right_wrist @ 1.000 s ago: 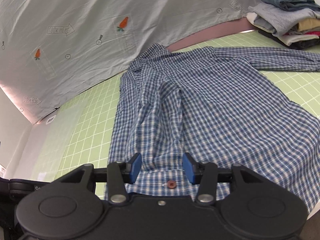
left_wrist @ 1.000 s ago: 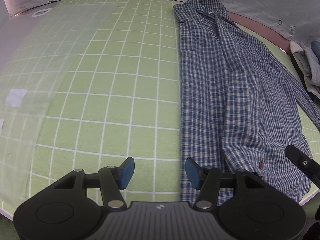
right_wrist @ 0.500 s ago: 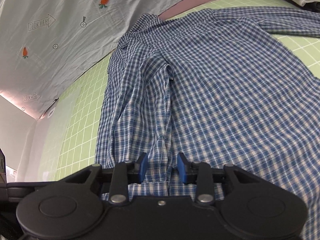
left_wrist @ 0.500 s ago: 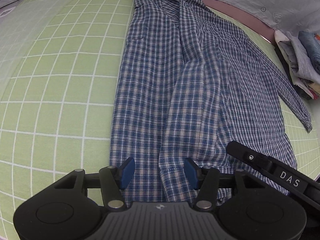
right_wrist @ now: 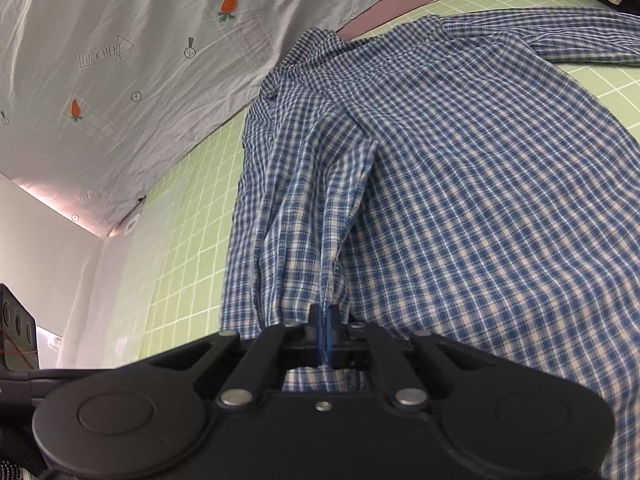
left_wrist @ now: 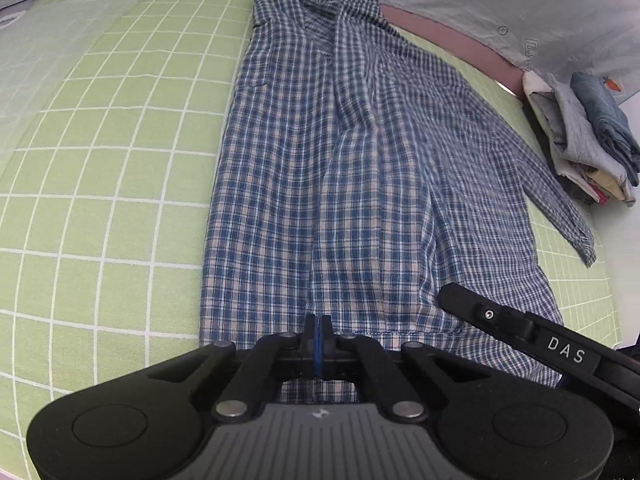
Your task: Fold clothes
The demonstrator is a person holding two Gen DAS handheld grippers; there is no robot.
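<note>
While the plaid shirt (left_wrist: pixel 360 184) lies spread on the green grid mat (left_wrist: pixel 100 168), collar at the far edge, my left gripper (left_wrist: pixel 319 344) is clamped on the shirt's near hem. My right gripper (right_wrist: pixel 324 336) is pinched on a bunched fold of the shirt. Folded clothes (left_wrist: pixel 588 140) sit stacked beyond the shirt's outstretched sleeve.

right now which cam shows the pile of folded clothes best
The left wrist view. It shows the pile of folded clothes whole at the right edge, beyond the plaid shirt: a denim piece on top, grey and cream layers under it. The right wrist view catches only a cropped sliver of the pile at its top right corner.
</note>
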